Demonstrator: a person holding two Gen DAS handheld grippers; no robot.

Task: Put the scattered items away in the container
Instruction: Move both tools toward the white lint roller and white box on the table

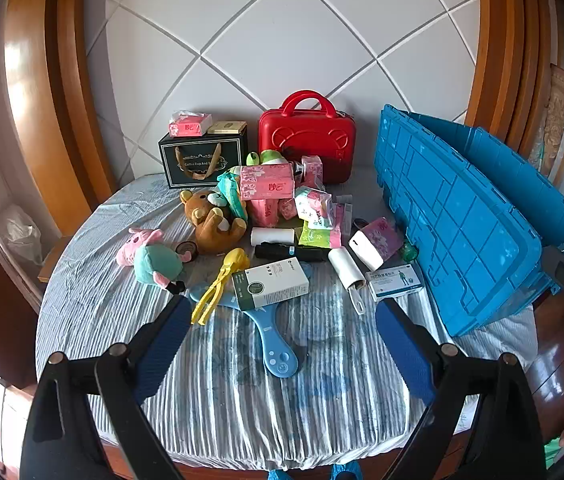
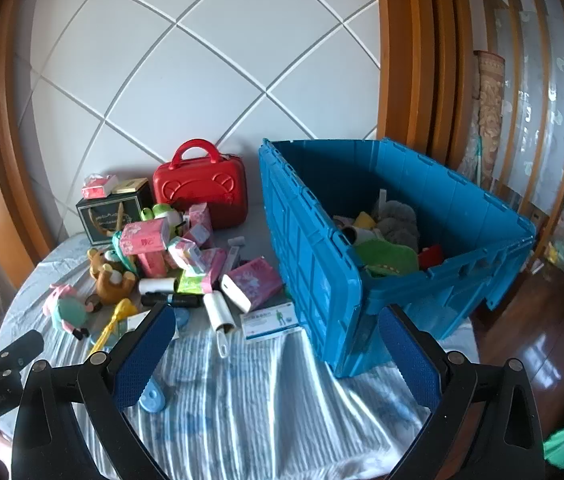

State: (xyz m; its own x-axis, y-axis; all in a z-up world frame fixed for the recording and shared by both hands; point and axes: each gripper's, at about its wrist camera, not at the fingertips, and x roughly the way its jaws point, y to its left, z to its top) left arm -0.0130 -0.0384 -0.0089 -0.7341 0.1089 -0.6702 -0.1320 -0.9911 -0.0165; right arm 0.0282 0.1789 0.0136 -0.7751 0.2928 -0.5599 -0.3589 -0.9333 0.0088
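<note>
**Bright colours on a striped bed**

The bed sheet (image 1: 242, 380) shows pale blue-and-white stripes. The crate (image 2: 314, 264) is solid blue; at its ten o'clock the small suitcase (image 2: 202, 188) is glossy red. Tissue packs (image 1: 268, 184) are pink with flower print. The bear (image 1: 214, 220) is brown, the tongs (image 1: 218, 284) yellow.

My finger pads (image 1: 166, 344) are blue with a fine textured grain, set on matt black plastic arms. The blue crate (image 2: 314, 256) is hard ribbed plastic with a slight sheen; the red case (image 1: 308, 138) is glossy moulded plastic; the bear (image 1: 216, 220) is brown plush. Under them, the striped bedcover (image 1: 242, 392) is crinkled matt cloth, the headboard frame (image 1: 34, 120) is polished wood, and the white box (image 1: 272, 284) is smooth card.
</note>
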